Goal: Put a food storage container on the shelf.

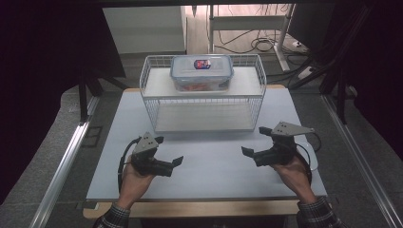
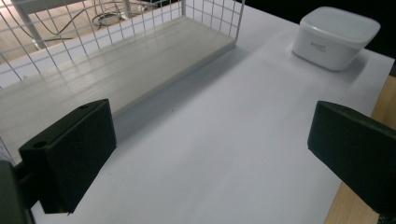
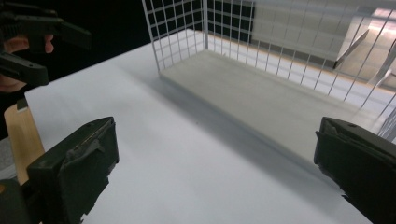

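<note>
Two grippers, left gripper [image 1: 167, 150] and right gripper [image 1: 254, 140], hovered wide open and empty at lower frame; well beyond, at upper centre, the rectangular clear-plastic container [image 1: 202, 72] sat atop the white wire rack [image 1: 204, 102].

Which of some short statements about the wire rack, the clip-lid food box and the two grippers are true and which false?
1. The clear plastic clip-lid box sits on the top shelf of the white wire rack. True.
2. The left gripper clamps the box. False: its jaws are open over bare table.
3. The right gripper is open and holds nothing. True.
4. The white lidless tub stands inside the rack. False: it stands on the white table, outside it.
</note>
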A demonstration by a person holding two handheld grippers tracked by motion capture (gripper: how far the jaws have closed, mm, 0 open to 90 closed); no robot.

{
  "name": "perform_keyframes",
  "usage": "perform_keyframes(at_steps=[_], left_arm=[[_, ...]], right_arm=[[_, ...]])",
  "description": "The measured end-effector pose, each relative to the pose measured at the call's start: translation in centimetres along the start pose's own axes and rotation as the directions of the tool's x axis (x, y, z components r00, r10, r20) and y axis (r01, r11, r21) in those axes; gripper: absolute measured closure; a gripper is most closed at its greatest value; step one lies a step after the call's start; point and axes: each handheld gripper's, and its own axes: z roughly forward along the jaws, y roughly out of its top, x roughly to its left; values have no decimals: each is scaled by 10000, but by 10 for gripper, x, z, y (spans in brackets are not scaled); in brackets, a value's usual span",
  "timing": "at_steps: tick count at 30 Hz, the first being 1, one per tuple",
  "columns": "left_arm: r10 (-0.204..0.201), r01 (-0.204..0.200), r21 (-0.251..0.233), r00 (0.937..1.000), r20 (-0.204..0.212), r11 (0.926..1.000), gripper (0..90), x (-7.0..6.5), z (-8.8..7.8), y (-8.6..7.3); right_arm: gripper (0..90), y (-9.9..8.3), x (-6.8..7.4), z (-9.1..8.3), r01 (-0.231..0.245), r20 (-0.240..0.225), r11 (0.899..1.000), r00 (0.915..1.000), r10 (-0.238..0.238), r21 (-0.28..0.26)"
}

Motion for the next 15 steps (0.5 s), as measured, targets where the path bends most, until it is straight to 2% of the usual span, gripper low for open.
perform_keyframes(at_steps=[3, 7, 11, 15], left_arm=[[-47, 47, 36, 10000, -45, 10000, 7, -2, 1, -10], [162, -155, 207, 9993, -346, 9997, 2, -6, 3, -22], [-51, 60, 381, 9997, -225, 9993, 1, -10, 5, -35], [147, -132, 532, 9995, -294, 9985, 1, -14, 4, -45]], right_arm=[[0, -9, 3, 1, -113, -11, 9998, 9999, 113, 146], [0, -21, 6, 3, -325, -77, 9992, 9994, 327, 235], [0, -32, 10, 3, -452, -109, 9986, 9989, 455, 291], [1, -42, 14, 1, -384, -21, 9988, 9993, 385, 306]])
